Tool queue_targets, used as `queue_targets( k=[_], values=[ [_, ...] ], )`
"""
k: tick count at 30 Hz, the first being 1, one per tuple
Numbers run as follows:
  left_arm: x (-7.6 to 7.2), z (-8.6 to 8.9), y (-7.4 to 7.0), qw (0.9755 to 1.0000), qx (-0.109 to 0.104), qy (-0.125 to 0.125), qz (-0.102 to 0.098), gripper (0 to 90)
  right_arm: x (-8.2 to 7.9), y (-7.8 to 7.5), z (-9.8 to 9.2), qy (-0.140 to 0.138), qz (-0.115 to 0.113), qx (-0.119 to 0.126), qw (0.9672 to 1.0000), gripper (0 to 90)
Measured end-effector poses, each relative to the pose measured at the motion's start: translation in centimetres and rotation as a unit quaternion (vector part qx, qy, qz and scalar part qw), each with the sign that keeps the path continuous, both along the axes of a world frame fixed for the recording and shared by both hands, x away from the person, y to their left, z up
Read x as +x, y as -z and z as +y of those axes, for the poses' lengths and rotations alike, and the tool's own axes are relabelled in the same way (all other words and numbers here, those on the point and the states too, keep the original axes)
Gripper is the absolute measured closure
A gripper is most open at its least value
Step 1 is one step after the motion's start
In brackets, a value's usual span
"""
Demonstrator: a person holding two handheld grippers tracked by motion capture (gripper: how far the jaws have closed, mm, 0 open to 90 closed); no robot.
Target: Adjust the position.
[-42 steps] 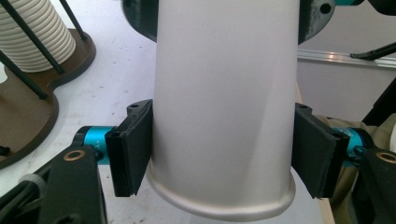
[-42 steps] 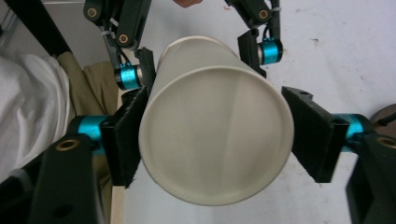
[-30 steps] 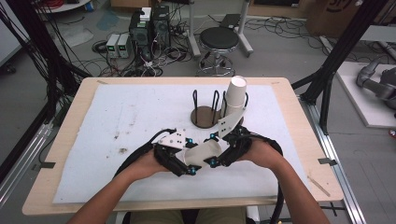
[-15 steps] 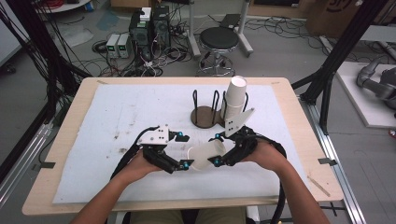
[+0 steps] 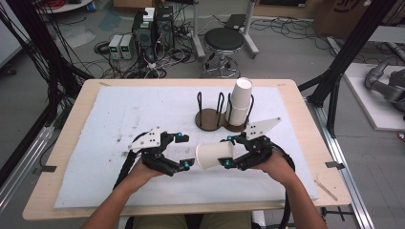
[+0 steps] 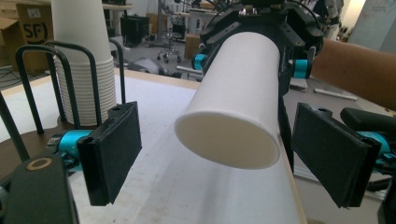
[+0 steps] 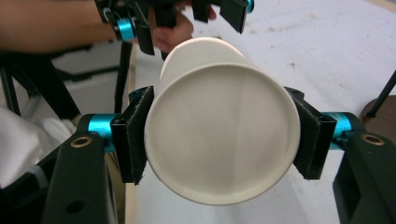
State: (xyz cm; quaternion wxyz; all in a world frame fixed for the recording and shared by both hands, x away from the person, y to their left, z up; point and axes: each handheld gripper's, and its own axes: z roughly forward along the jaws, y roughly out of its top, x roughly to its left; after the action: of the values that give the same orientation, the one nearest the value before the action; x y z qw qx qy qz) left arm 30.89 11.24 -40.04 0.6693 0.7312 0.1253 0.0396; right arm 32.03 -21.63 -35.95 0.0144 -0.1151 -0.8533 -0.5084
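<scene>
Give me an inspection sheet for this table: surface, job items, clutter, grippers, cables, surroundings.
Surface: white mat on wooden table, dark specks.
Job's things: paper cup held level; cup stack in wire holder.
Clutter: nothing seen on the mat.
Grippers: right gripper shut on the paper cup's base end; left gripper open, jaws just widened, clear of the rim.
Cables: black cable trails from the left gripper; floor wiring.
Surroundings: stool, electronics boxes.

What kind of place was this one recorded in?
Most likely a lab or workshop: electronics boxes with tangled cables on the concrete floor, a stool, black frame struts, and a padded wooden table.
</scene>
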Motion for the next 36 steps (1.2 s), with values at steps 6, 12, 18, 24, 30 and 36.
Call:
queue_targets(
  k=[6,12,18,24,30,36],
  values=[
    [-0.3,-0.8,0.1,0.9998,-0.016,0.009,-0.006,16.2,-0.3,0.7,-0.8,0.007,0.015,0.052,0.9985,33.3],
    [-0.4,-1.7,0.1,0.9995,-0.023,0.016,-0.013,16.2,-0.6,1.0,-1.0,0.004,0.02,0.07,0.9973,33.3],
    [-0.5,-2.4,0.1,0.9992,-0.023,0.026,-0.019,16.2,-0.7,1.1,-1.1,0.001,0.023,0.081,0.9965,33.3],
    [-0.6,-3.1,0.1,0.9985,-0.027,0.037,-0.03,16.2,-0.7,1.2,-1.1,-0.005,0.029,0.093,0.9952,33.3],
    [-0.6,-3.5,0.1,0.9984,-0.026,0.04,-0.03,16.2,-0.7,1.3,-1.0,-0.014,0.045,0.118,0.992,33.3],
    [-0.7,-3.5,0.0,0.9981,-0.027,0.042,-0.035,19.1,-0.5,1.6,-1.0,-0.015,0.055,0.128,0.9901,33.3]
  ],
)
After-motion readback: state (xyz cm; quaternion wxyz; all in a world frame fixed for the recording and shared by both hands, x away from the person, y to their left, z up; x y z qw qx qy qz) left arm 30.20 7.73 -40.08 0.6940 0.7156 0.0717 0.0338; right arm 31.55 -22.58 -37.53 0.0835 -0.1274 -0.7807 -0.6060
